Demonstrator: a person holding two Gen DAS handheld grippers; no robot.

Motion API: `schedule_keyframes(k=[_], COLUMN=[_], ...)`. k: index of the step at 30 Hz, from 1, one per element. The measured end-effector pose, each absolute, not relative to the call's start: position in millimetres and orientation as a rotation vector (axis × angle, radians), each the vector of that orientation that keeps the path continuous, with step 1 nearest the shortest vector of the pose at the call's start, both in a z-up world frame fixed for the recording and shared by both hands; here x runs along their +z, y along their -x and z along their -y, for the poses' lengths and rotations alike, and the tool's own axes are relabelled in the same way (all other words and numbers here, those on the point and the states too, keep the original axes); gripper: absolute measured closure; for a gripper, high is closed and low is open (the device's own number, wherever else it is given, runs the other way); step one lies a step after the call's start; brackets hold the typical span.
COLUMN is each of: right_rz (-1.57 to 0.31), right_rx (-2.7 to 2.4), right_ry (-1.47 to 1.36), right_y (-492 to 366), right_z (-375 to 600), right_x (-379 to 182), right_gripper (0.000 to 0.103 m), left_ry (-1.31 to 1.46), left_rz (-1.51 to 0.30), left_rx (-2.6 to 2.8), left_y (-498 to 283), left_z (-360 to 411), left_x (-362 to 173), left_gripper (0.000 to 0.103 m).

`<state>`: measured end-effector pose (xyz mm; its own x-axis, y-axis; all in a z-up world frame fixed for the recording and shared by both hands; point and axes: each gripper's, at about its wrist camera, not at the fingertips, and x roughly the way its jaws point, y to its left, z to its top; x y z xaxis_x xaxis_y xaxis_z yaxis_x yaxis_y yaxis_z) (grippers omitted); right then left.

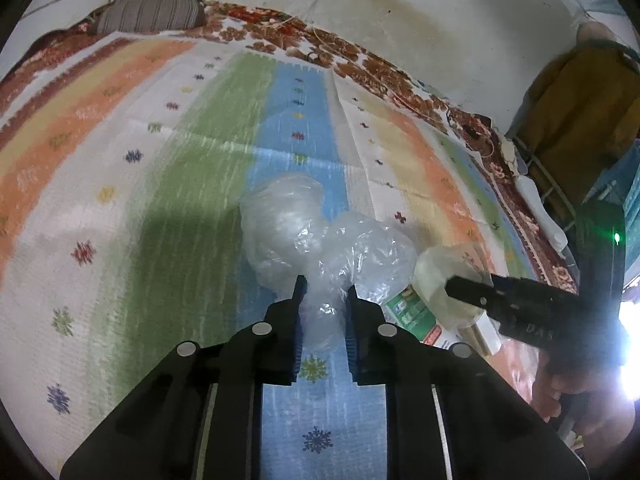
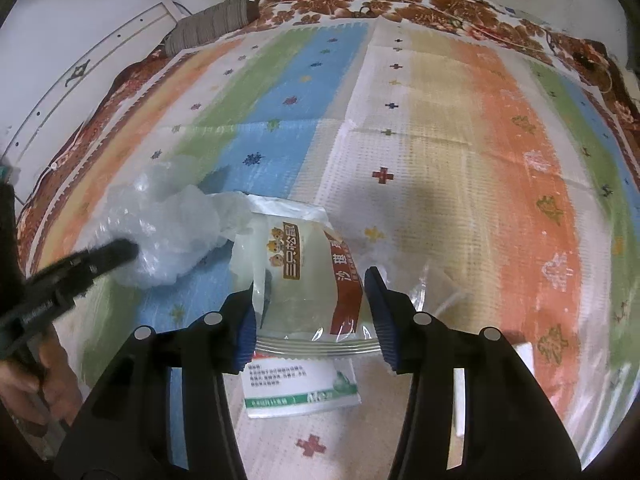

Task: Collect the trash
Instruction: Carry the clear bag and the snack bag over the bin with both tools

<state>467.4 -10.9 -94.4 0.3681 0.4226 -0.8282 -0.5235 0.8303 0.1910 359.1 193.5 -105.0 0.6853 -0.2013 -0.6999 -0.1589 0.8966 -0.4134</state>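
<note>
On a striped mat (image 2: 460,152) spread over a flower-patterned bed, the left gripper (image 1: 323,292) pinches a crumpled clear plastic bag (image 1: 320,236), whose bunched neck sits between its narrowed jaws while the puffed bulk lies just ahead on the blue stripe. Beside it, the right gripper (image 2: 310,284) stands spread on either side of a clear snack pouch (image 2: 300,280) with a red band and Chinese print; its pads flank the pouch, and whether they touch it cannot be told. Under the pouch's near edge lies a green-and-white sachet (image 2: 300,388), partly covered. A white card (image 2: 524,356) peeks out behind the right gripper's right finger, mostly hidden.

All the litter is gathered at the mat's near edge. The far half of the mat lies open up to a striped pillow (image 1: 152,12) at the far left corner, against the wall. A loose cord (image 1: 400,92) trails along the far border. Glare washes out the right rim of the left wrist view.
</note>
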Motion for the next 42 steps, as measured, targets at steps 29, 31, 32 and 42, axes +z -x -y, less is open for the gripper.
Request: schedule_keyframes(k=[29, 31, 32, 42], right_rz=[-1.044, -1.042, -1.042, -1.022], right_rx=[0.589, 0.585, 0.583, 0.578], right_ry=[0.085, 0.078, 0.075, 0.086], right_y=[-379.7, -374.9, -372.0, -346.1], right_z=[78.1, 84.0, 87.1, 102.3], right_x=[-28.9, -26.6, -25.7, -18.4], right_gripper=[0.058, 0.058, 0.058, 0.058], left_ry=[0.400, 0.408, 0.417, 0.353], left_rz=[-0.901, -0.896, -0.898, -0.839], left_rx=[0.034, 0.029, 0.030, -0.029], left_y=[-312.1, -307.8, -304.5, -274.0], left_z=[-140.7, -139.2, -138.7, -105.7], left_x=[-40.6, -36.6, -34.5, -1.2], left_gripper=[0.090, 0.090, 0.090, 0.091])
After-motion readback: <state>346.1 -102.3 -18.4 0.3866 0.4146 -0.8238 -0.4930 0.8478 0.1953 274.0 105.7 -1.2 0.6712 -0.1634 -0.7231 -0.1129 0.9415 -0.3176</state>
